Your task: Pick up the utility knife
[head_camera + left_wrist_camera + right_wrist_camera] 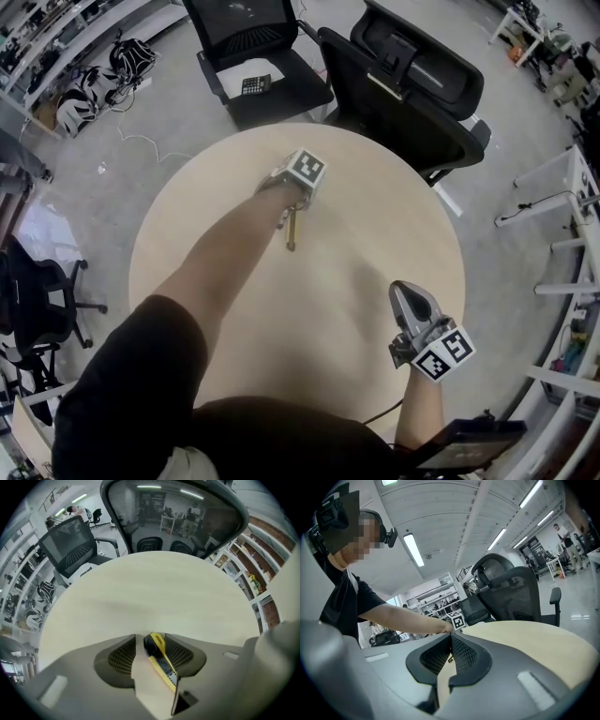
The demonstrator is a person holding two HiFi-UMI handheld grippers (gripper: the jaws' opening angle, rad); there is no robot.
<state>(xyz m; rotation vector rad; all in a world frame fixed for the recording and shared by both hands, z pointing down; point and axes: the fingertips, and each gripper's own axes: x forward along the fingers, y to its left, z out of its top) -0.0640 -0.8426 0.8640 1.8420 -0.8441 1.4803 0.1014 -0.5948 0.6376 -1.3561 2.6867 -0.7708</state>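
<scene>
Round light-wood counter [375,216], two black mesh office chairs at its far side. The left chair [258,47] carries a small dark keypad device [255,84] on its seat.

Left tool [286,211]: at the far middle of the counter, pointing steeply down. Its jaws stand apart and straddle the utility knife [292,234], which lies flat on the counter. The left gripper view shows what the head view cannot: the yellow-and-black knife [159,660] rests against the right-hand jaw, with bare counter visible between it and the left-hand jaw. No clamp on it.

Right tool [405,289]: near the right edge of the counter, well apart from the knife, roughly level. Its own view shows the jaws together at the tips [450,637], nothing between them.

The right gripper view alone shows the person's bare forearm [393,618] reaching across to the left tool's marker cube [458,619], and the ceiling lights.
</scene>
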